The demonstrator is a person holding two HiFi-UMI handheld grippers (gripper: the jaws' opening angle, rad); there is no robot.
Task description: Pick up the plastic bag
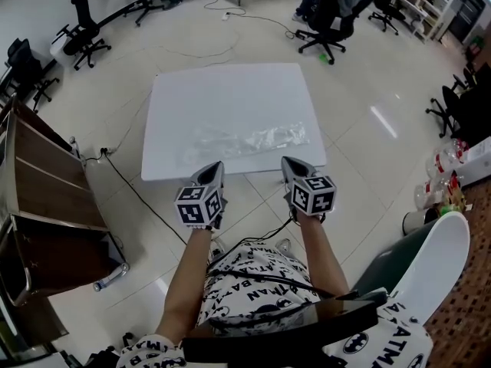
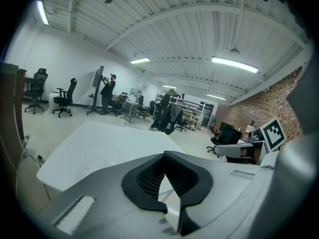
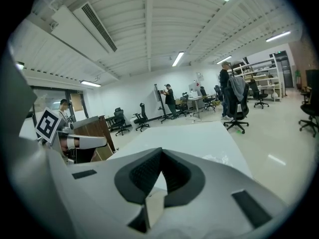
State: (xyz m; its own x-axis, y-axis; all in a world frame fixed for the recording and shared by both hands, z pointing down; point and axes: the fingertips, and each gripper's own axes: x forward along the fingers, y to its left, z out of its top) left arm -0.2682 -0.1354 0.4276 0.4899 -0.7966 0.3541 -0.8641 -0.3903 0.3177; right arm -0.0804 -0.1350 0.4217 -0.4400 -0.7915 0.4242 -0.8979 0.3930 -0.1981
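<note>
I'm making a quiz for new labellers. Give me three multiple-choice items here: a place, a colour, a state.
1. Where is the plastic bag? A on the floor; B on the table; C on a chair.
2. What colour is the table? A brown; B black; C white.
3. How are the right gripper's jaws? A wide apart; B closed on the bag; C together, empty.
Answers: B, it lies flat on the tabletop; C, its top is plain white; C, the tips meet with nothing between them.
</note>
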